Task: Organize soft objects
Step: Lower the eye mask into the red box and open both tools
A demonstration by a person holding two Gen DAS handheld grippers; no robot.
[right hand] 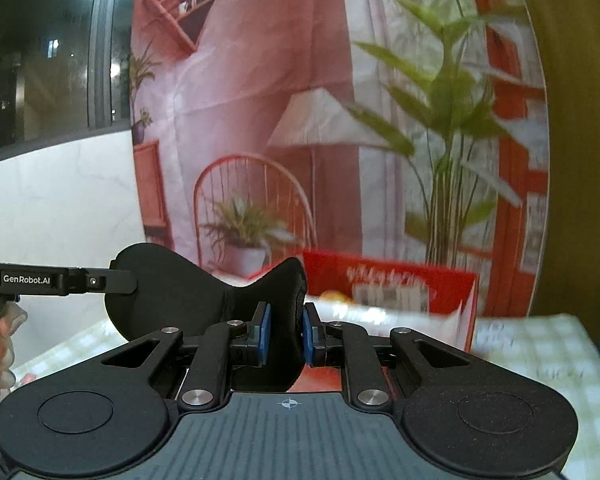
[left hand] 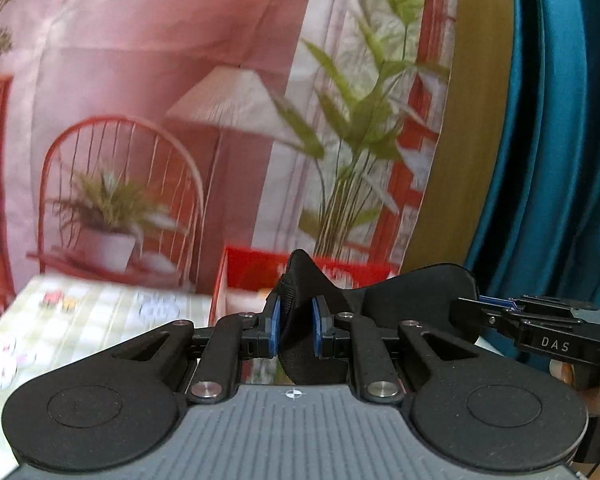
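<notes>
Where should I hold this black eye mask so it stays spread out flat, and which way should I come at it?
By its two outer lobes, one per tongs, each coming in edge-on from the near side. The black eye mask is thin and floppy and narrows at the middle. The left tongs already pinch one lobe and the right tongs the other, so it hangs stretched between them above the red box.

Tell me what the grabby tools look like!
Each tool is matte black with two round discs, silver screws, blue pads and a ribbed grey base. The right tool says "DAS" in white; the left says "GenRobot.AI".
</notes>
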